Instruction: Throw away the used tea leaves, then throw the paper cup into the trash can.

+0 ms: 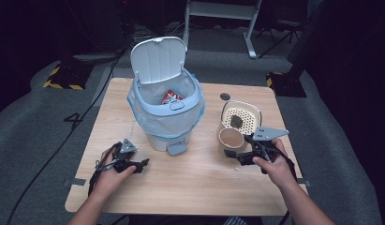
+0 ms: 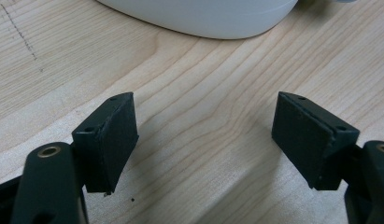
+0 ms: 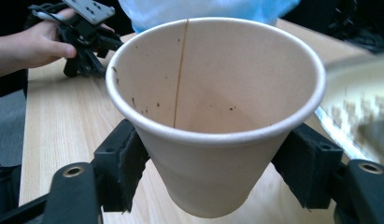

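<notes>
Looked down from above the table (image 1: 190, 187); rode close behind the paper cup (image 3: 213, 116); skimmed wood near, probably, the bin (image 2: 203, 18) base.

The paper cup (image 3: 213, 116) is tan with dark specks inside. The bin (image 1: 166, 105) is pale blue-white, lined with a translucent blue bag (image 1: 138, 115), holding a red wrapper (image 1: 171, 97). The bench (image 1: 190, 178) is light woodgrain.

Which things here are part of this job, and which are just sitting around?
In the job:
paper cup, gripped by right gripper
pedal bin, lid open
strainer basket

Lying about:
snack wrapper in the bin
crumbs
left gripper, open
</notes>
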Demonstrator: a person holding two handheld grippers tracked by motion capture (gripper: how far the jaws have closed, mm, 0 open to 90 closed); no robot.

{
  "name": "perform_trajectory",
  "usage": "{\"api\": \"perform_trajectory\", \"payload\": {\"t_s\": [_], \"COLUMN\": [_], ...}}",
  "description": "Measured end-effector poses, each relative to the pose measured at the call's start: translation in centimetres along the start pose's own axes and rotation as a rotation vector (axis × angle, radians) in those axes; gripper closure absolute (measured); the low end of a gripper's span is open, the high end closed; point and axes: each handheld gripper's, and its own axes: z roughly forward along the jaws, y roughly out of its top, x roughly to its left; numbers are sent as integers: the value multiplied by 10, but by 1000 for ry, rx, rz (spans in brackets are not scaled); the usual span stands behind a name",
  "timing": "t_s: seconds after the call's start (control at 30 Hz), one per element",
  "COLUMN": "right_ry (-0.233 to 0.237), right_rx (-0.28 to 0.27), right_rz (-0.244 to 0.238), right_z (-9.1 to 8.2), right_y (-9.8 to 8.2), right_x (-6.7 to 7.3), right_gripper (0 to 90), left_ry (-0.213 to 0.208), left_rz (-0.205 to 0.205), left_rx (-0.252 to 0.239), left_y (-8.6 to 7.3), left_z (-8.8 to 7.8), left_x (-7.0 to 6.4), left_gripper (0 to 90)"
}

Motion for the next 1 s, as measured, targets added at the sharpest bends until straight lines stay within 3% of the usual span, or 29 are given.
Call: {"api": "perform_trajectory", "payload": {"t_s": [0.3, 0.73, 1.0], "right_ry": [59, 60, 60], "right_rx": [-2, 4, -3], "right_rz": [-67, -108, -108], "right_z": [1, -1, 3], "right_y": [53, 109, 139], "right_x": [-11, -30, -42], "right_gripper": [302, 302, 302], "left_ry": [-2, 0, -9], "left_rz": [-5, 9, 5], "left_rx": [5, 1, 1], "left_y": [0, 0, 1], "left_z": [0, 0, 1], "left_x": [-1, 0, 0], "left_gripper": [223, 220, 221]}}
